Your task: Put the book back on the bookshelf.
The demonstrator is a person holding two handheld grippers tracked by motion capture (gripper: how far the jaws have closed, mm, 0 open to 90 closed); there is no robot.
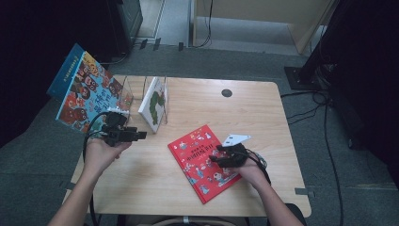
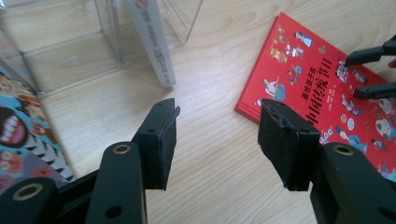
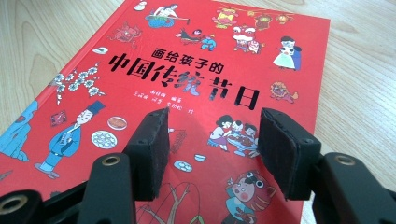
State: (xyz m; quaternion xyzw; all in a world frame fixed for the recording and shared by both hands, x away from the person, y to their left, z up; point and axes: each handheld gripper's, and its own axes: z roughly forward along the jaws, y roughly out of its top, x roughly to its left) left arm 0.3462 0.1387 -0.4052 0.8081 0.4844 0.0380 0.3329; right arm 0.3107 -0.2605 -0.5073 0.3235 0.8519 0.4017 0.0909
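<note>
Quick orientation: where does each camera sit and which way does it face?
High view: above the near side, looking forward and down on the table; both forearms enter from below.
Left gripper view: rides the left claw, facing the clear rack; jaws apart.
Right gripper view: rides the right claw, facing the red book.
Shared: the red book.

The table is seen to be of pale wood or wood-look laminate, with a fine grain and a smooth, faintly satin finish. The red book is bound in a glossy printed cover, on which soft reflections are caught. The book stand is made of clear, smooth plastic. The white book in it is shown with a smooth, lightly shiny spine. The left gripper and right gripper are built of matt black plastic, faced with rough, foam-like pads and set with brass-coloured metal rivets.
</note>
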